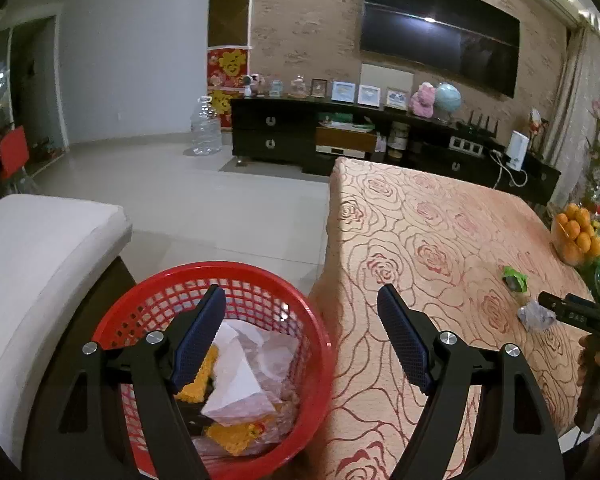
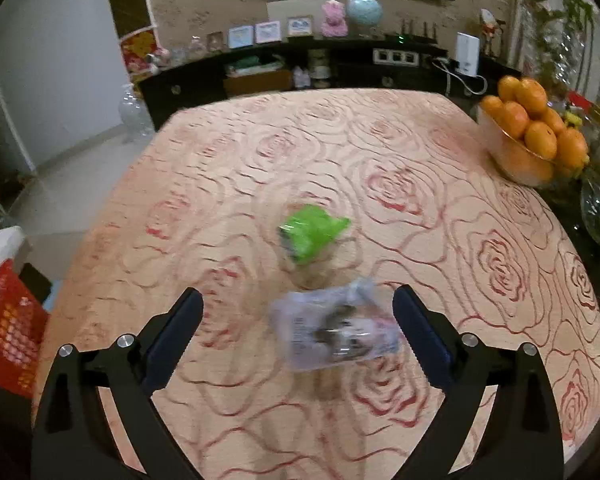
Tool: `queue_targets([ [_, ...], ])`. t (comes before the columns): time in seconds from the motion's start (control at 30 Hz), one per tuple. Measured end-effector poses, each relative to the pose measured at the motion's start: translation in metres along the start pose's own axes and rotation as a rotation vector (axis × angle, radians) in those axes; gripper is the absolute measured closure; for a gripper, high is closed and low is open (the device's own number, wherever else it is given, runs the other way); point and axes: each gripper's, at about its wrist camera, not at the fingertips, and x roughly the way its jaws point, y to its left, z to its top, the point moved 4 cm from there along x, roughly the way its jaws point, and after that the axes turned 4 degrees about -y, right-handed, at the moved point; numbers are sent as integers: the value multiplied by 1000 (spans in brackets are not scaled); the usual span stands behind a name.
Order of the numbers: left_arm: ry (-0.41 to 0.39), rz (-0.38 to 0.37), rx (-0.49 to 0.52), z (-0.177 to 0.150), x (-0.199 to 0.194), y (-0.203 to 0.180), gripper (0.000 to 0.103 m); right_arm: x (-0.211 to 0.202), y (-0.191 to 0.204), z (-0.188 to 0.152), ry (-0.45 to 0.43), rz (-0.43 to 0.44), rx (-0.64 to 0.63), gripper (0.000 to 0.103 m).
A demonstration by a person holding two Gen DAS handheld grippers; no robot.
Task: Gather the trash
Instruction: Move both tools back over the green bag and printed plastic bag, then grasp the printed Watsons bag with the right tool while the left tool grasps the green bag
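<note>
A dark television hangs on the mottled wall above a black cabinet; pale tiled floor.

My left gripper is matt black plastic with shiny metal bolts, and its pads are dark blue with a fine ribbed texture. At lower left, the red basket looks like glossy plastic mesh, holding crumpled white paper and clear film. The tablecloth reads as woven cloth with a raised rose pattern. On it lie a shiny green wrapper and a translucent plastic wrapper. The floor at left is smooth, glossy tile.
</note>
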Motion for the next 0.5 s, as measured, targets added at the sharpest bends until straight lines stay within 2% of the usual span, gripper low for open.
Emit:
queue_targets([
  [0.13, 7, -8, 20, -1, 4, -9, 28, 17, -15, -8, 27, -26, 4, 9],
  [0.3, 17, -16, 35, -4, 9, -17, 28, 32, -23, -11, 21, -79, -12, 7],
  [0.5, 35, -18, 49, -11, 18, -22, 28, 46, -25, -14, 47, -60, -1, 7],
])
